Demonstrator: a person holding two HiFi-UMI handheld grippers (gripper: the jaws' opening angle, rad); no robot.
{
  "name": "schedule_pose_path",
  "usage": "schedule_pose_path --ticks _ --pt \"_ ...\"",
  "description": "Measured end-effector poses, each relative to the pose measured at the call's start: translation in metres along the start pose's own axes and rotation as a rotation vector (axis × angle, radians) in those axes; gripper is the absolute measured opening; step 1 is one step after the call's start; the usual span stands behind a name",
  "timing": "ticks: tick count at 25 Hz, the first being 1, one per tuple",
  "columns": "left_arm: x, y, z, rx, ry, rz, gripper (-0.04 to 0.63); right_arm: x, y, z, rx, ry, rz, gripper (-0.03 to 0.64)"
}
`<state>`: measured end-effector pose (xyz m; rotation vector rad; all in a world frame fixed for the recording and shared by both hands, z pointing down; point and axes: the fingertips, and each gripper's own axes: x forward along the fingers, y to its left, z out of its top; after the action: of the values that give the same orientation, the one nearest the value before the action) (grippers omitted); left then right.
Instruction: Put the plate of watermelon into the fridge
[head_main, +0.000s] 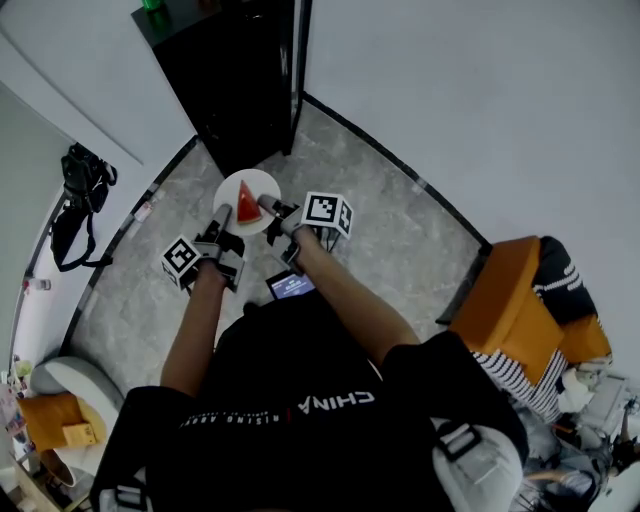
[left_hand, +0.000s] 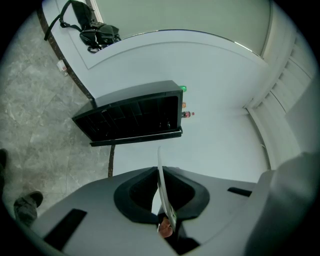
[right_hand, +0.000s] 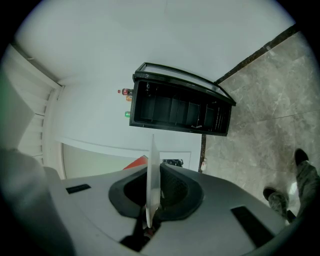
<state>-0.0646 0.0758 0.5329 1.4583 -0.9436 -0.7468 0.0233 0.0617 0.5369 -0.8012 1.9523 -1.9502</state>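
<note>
A white plate carrying a red watermelon wedge is held above the grey floor, just in front of the black fridge. My left gripper is shut on the plate's left rim and my right gripper on its right rim. In the left gripper view the plate stands edge-on between the jaws, with the fridge ahead, its dark inside facing me. In the right gripper view the plate is again edge-on, a bit of watermelon shows beside it, and the fridge lies beyond.
A black bag hangs on the white wall at left. An orange chair with striped cloth stands at right. A small screen shows by my wrists. A green item sits on the fridge top. The person's shoes are on the floor.
</note>
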Motion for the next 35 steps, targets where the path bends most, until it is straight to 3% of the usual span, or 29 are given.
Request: schedule_pose_path --ticks 22,35 --pt "0.013 0.008 -0.006 -0.009 -0.021 0.009 0.031 0.0 -0.01 0.013 0.02 0.025 0.006 0.031" --pt "0.015 0.018 -0.017 -0.015 -0.102 0.027 0.031 -0.002 -0.023 0.021 0.039 0.113 0.046 0.031"
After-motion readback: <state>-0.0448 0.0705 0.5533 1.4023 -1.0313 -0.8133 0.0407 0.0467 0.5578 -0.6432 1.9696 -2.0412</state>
